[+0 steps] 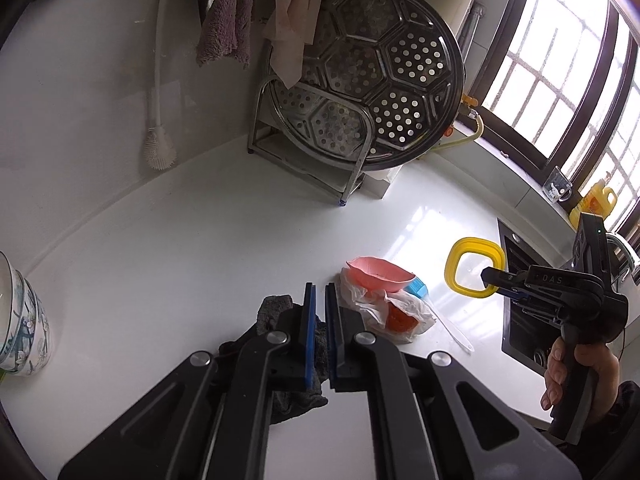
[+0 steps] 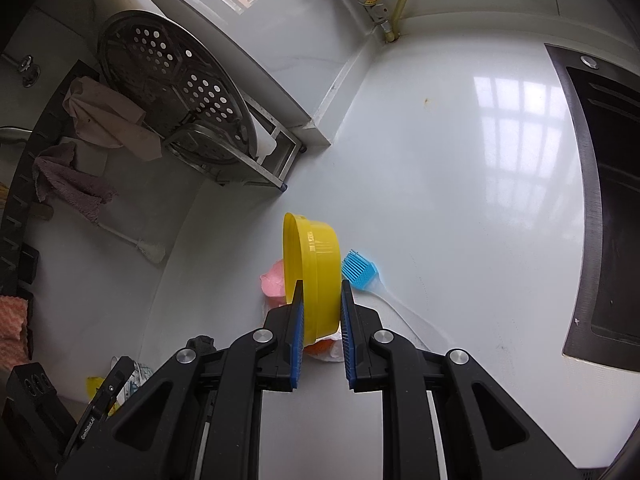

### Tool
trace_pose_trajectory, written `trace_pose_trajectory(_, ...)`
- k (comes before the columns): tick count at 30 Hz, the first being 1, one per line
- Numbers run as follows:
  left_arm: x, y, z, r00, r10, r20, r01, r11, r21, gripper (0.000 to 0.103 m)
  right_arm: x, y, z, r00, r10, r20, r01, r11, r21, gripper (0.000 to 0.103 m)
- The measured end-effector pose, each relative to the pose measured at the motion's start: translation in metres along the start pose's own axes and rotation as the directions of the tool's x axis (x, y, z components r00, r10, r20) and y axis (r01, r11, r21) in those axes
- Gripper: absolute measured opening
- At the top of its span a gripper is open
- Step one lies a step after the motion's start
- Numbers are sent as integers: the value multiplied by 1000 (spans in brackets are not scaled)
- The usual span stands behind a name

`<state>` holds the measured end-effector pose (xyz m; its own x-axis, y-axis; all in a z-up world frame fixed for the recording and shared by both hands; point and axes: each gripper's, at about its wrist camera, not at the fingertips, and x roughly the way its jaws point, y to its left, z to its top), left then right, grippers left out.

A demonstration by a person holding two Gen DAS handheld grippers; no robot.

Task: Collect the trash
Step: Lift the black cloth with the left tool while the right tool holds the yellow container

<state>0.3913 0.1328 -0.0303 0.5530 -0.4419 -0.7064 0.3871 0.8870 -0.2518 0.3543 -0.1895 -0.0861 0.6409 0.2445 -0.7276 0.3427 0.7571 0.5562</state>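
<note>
Closest to the left wrist camera, the left gripper [image 1: 320, 292] has its blue pads drawn almost together, pinching a dark grey cloth [image 1: 276, 312] that hangs bunched around and below the fingers, apparently lifted clear of the white worktop [image 1: 160, 248].

Largest items first. A perforated steel steamer tray [image 1: 372, 80] stands propped in a metal rack [image 1: 304, 152] at the back wall, well apart from the work area. A dark sink [image 2: 608, 208] is set into the worktop on the right.

The right gripper [image 2: 320, 288], held in a person's hand [image 1: 572, 376], is closed across the wall of a yellow tub [image 2: 316, 264] and carries it tilted on its side, off the surface, with its open mouth facing left in the right wrist view.

Just below the tub lies the loose trash: a crumpled white plastic bag [image 1: 384, 304] with something orange inside, and a pink bowl-shaped piece [image 1: 380, 276] resting on top of it. A blue silicone brush [image 2: 358, 270] lies just beside them.

Judgement: the tub appears to be serving as the collecting vessel. To do the step well, level the tub, mouth up, beside the bag before loading, keep the grip square across the wall so it does not swing, and take the bag from its bunched top so the contents stay inside. Whether the cloth is trash cannot be told.
</note>
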Motion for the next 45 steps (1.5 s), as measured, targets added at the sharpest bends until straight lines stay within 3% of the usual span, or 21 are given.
trace_pose_trajectory(9, 4, 19, -19, 997, 39, -69, -40, 999, -17, 6, -15, -1, -23, 1000, -10, 3, 10, 1000, -29, 16)
trace_pose_trajectory(11, 8, 25, -24, 995, 46, -91, -48, 999, -23, 10, -18, 1, -28, 1000, -21, 4, 21, 999, -50, 16)
trace_pose_trajectory(14, 14, 28, -29, 993, 59, -107, -62, 998, -28, 33, -20, 3, -34, 1000, -22, 3, 22, 998, -60, 16)
trace_pose_trajectory(16, 17, 29, -30, 993, 51, -103, -55, 998, -38, 63, -21, 3, -35, 1000, -23, 5, 24, 998, -62, 16)
trace_pose_trajectory(21, 34, 19, -36, 990, 76, -118, -75, 997, 13, 66, -24, 3, -35, 1000, -23, 12, 24, 998, -62, 16)
trace_pose_trajectory(25, 56, 12, -43, 985, 66, -157, -58, 997, 52, 75, -25, 3, -34, 1000, -24, 16, 25, 998, -63, 16)
trace_pose_trajectory(30, 84, 8, -47, 975, 89, -201, -72, 993, 91, 76, -26, 1, -35, 999, -30, 14, 31, 998, -59, 16)
trace_pose_trajectory(38, 112, 0, -46, 972, 124, -201, -96, 985, 144, 78, -27, 2, -38, 999, -35, 13, 36, 998, -56, 16)
trace_pose_trajectory(45, 112, 7, -47, 970, 104, -221, -81, 991, 108, 33, -30, 2, -38, 999, -31, 20, 32, 998, -56, 16)
